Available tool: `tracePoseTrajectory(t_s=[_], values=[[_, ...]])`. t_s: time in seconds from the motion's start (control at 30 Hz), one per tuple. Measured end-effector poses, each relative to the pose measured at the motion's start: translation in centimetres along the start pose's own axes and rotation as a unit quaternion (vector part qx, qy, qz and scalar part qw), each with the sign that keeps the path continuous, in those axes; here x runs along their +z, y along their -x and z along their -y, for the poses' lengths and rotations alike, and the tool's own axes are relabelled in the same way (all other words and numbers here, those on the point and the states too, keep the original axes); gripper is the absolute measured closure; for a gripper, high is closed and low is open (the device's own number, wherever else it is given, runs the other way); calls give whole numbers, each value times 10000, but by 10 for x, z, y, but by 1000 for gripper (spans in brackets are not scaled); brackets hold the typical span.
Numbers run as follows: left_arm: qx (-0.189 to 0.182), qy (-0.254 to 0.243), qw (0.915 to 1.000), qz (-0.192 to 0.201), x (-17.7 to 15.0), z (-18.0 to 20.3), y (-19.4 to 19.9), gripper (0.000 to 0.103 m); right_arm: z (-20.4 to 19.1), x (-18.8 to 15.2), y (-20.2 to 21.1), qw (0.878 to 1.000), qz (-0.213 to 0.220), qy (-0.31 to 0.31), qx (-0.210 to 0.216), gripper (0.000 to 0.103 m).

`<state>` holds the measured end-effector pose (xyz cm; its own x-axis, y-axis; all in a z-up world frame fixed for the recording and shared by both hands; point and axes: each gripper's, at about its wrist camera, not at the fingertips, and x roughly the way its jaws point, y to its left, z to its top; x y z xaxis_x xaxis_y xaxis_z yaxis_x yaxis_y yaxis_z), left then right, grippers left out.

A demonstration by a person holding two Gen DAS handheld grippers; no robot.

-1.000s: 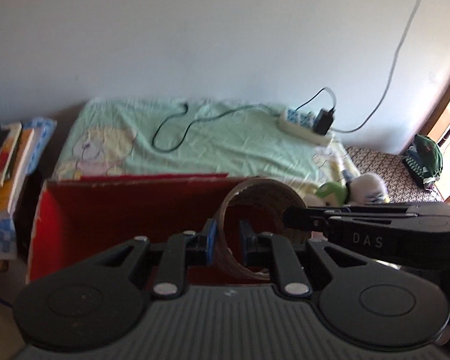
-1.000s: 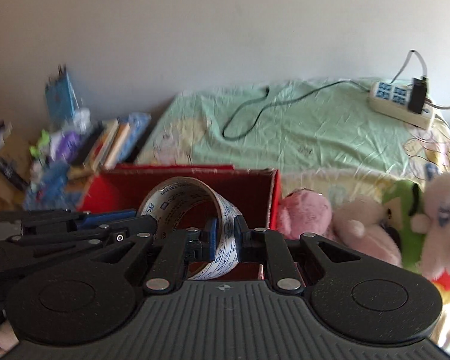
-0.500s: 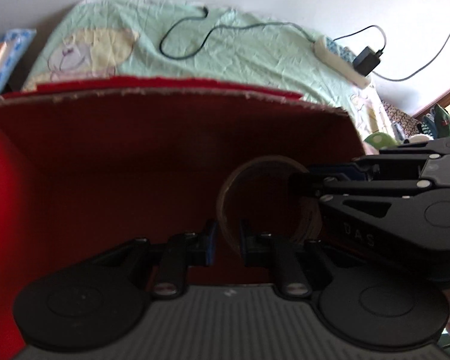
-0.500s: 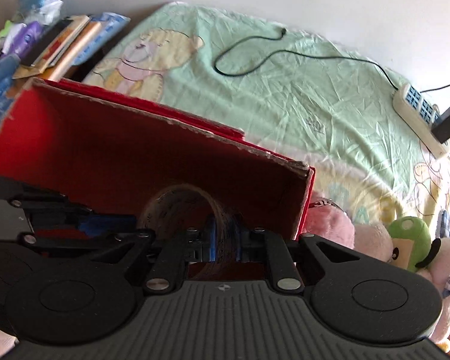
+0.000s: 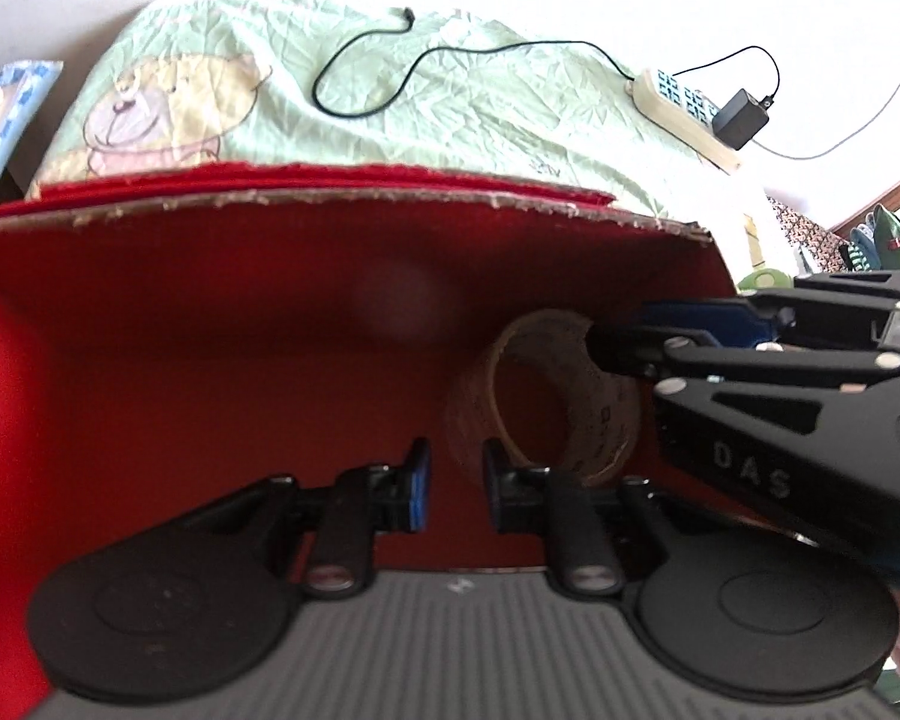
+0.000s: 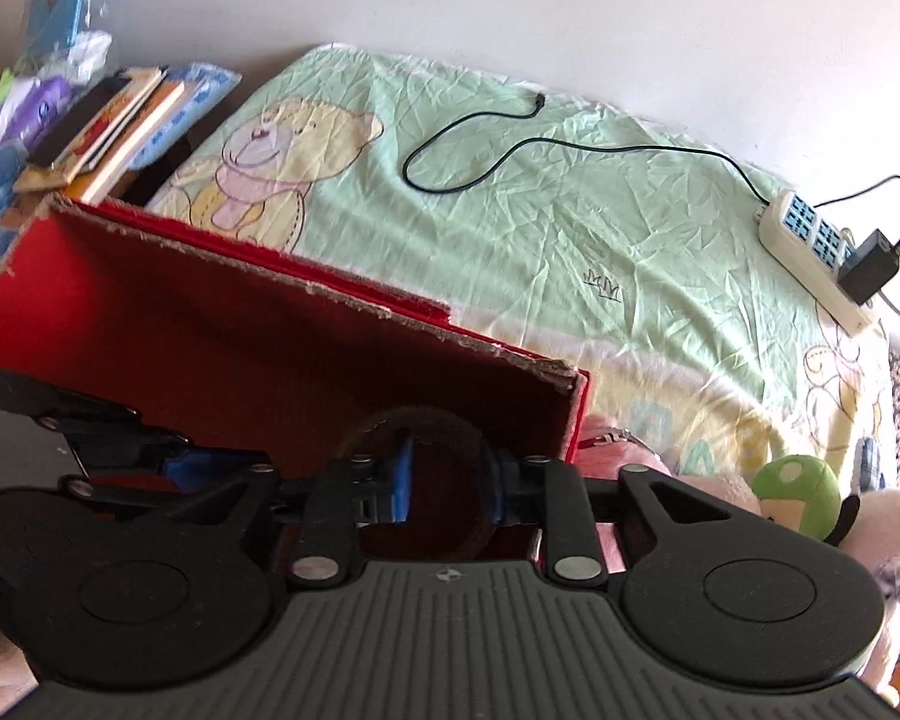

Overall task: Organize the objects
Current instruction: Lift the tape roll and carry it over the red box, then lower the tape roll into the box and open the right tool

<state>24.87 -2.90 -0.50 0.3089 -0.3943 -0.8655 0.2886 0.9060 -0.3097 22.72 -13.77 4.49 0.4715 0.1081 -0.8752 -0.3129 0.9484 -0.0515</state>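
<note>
Inside the red box (image 5: 210, 324), the tape roll (image 5: 546, 402) stands between both parted hand-held grippers: left hand-held gripper (image 5: 455, 483) released, right hand-held gripper (image 6: 447, 489) straddling its rim.

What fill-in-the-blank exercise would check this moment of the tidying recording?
1. The tape roll sits inside the ___ box.
2. The power strip lies on a bedsheet printed with a cartoon ___.
3. The right tool has its two fingers ___, one on each side of the roll's wall.

Missing words: red; bear; open.
</note>
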Motion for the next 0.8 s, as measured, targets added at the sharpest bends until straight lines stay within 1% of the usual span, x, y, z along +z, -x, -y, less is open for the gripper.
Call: tracePoseTrajectory(t_s=[0.13, 0.3, 0.37, 0.47, 0.63, 0.8], values=[[147, -180, 9994, 273, -3, 4, 13, 86, 3, -5, 7, 9999, 61, -112, 103, 76], [474, -381, 9964, 584, -5, 15, 30, 86, 1, -13, 18, 9995, 181, -223, 164, 76], [644, -459, 9946, 666, -6, 22, 34, 85, 2, -16, 21, 9992, 207, -268, 206, 76], [824, -516, 9930, 665, -11, 26, 44, 84, 1, -20, 27, 9986, 260, -344, 309, 76], [1233, -531, 9880, 759, -21, 36, 59, 77, -1, -30, 40, 9972, 398, -429, 460, 76], [1529, -492, 9824, 957, -37, 46, 81, 67, -3, -42, 54, 9960, 512, -441, 584, 76]])
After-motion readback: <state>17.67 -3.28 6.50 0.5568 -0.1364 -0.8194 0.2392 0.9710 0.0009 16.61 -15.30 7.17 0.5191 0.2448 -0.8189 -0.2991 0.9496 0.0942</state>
